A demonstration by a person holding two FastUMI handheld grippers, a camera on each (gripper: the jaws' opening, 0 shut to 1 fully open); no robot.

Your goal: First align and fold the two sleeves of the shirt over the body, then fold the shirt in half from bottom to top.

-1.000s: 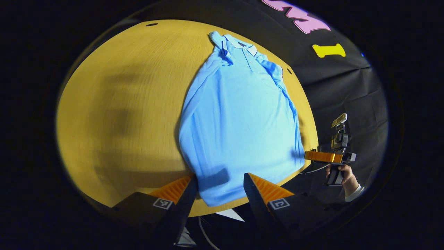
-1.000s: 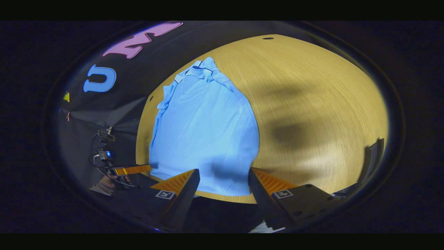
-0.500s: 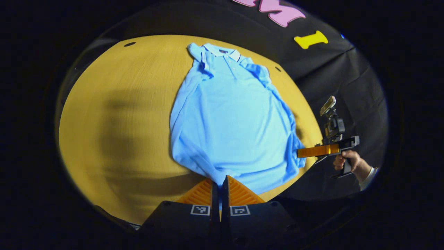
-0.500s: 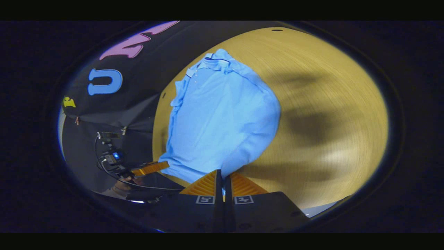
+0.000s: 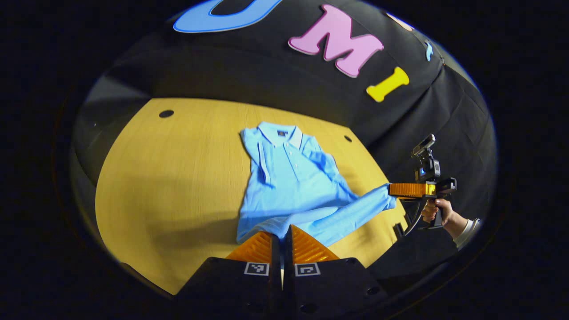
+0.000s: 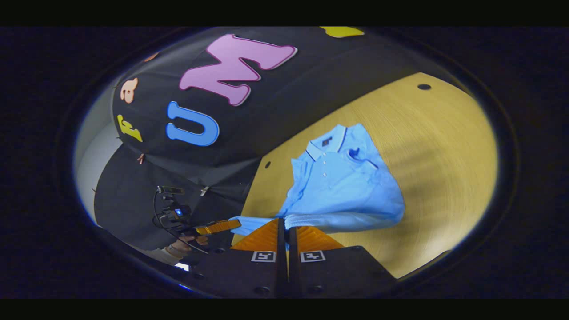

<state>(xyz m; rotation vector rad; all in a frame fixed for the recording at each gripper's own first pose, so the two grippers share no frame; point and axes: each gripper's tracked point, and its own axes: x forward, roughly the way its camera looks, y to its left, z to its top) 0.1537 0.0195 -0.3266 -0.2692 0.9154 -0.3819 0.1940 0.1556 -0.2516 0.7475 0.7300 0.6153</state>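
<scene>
On the wooden surface (image 5: 169, 178) lies the light blue shirt (image 5: 289, 178), collar toward the booth wall and both sleeves folded over the body. Its bottom hem is lifted off the surface and stretched in a taut band between the two tongs. The left tongs (image 5: 281, 238) are closed together on one corner of that hem, with blue cloth showing in the thin gap between the fingers. The right tongs (image 6: 284, 231) are likewise pinched shut on the other corner; in the left gripper view they appear farther off at the surface's right edge, held by a hand (image 5: 438, 213) with a pale cuff. The shirt sits toward the right side of the surface, close to that edge and to the far edge near the wall. To its left, broad bare wood stretches out to a small dark hole (image 5: 166, 114) near the far corner.
</scene>
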